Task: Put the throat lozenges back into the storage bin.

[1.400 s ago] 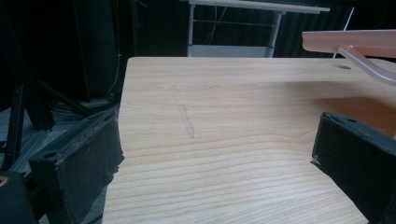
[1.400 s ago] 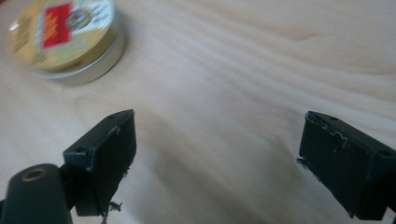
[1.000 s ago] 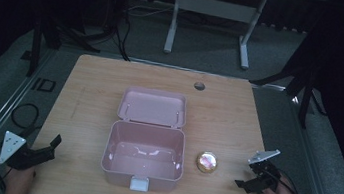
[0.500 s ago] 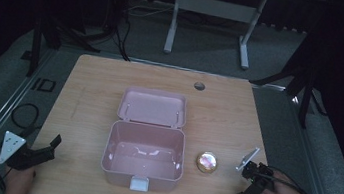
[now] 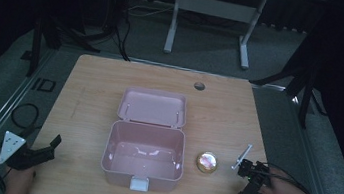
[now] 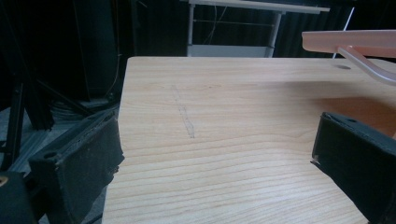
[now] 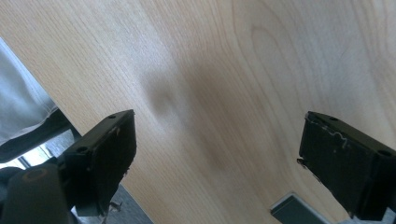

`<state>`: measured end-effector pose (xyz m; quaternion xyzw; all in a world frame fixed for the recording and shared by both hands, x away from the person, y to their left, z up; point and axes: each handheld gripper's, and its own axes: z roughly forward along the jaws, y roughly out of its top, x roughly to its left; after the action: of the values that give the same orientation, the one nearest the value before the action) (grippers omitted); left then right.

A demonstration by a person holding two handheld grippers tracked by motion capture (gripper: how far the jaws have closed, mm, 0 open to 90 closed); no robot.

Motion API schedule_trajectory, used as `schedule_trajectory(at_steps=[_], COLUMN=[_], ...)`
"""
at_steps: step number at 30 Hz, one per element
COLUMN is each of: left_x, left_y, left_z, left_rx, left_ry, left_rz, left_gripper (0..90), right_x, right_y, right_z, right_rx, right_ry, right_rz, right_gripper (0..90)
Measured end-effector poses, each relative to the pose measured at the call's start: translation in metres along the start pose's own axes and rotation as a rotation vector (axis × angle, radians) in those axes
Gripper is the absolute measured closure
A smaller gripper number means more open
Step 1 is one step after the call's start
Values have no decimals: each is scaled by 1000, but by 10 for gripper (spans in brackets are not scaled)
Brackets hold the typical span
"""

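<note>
While both hand-held tools wait at the near edge of the wooden table, the right gripper stands with its jaws spread wide over bare wood, holding nothing; its own camera looks down on plain grain between the two black pads. At the opposite near corner the left gripper is likewise agape and empty, pointed across the tabletop toward the box. Just beside the right gripper, between it and the box, lies a small round gold-coloured disc, flat on the wood and touching nothing. It looks light, hard and glossy, so it will probably be slippery and, lying so low, awkward to pinch; the likeliest hold is across its rim, jaws brought down on either side. Whether it is a tin, a lid or a sweet cannot be told. Next to it, mid-table, stands the pink box, open and seemingly empty, a pale latch at its front wall. Its thin plastic should be light and stiff, apt to slide if nudged. Behind that, the hinged lid lies laid back flat toward the far edge.
</note>
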<state>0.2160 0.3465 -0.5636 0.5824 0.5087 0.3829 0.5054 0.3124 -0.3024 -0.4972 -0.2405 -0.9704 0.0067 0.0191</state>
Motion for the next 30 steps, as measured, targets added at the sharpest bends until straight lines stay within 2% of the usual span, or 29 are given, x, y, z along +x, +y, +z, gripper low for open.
schedule_trajectory(at_steps=[6,16,24,25,30], left_x=[0,0,1,1,1], left_y=[0,0,0,0,0], left_z=[0,0,0,0,0], left_rx=[0,0,-1,-1,-1], left_ry=[-4,-10,-13,-13,-14], left_rz=[-1,-4,-6,-6,-6], left_gripper=[20,20,20,20,20], right_x=[5,12,7,7,4], right_y=[14,45,73,73,95], right_z=[-4,-8,-11,-11,-7], right_rx=[-14,-5,-41,-41,-45], right_ry=[-10,-21,-19,-19,-13], right_rz=[-24,-109,-142,-142,-173], right_gripper=[109,109,109,109,109])
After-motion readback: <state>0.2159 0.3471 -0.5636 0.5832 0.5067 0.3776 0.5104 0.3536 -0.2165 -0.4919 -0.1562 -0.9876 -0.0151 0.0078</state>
